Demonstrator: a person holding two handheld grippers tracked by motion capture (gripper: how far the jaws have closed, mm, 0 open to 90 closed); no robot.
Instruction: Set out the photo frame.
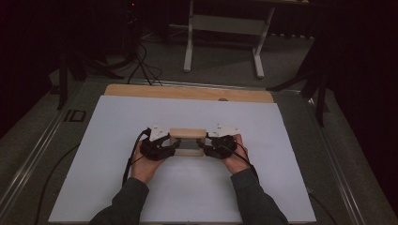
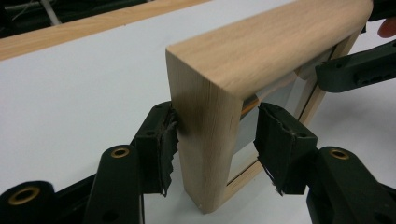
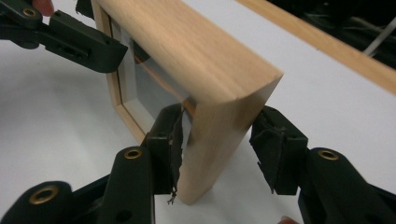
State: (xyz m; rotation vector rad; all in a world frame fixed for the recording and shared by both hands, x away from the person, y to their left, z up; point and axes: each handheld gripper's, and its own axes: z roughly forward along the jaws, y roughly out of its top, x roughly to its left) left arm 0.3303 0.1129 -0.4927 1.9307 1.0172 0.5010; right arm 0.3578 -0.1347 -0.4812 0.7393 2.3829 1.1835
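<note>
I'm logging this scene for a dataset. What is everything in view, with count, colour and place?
wooden frame: one, light wood with a grey panel, upright at mid-table between both grippers
white sheet: one, white, covering the tabletop
table: one, wood edge showing at the far side
stand: one, white, on the floor beyond the table
left gripper: one, black, fingers either side of the frame's end
right gripper: one, black, at the frame's other end
hands: two, dark sleeves, near edge
</note>
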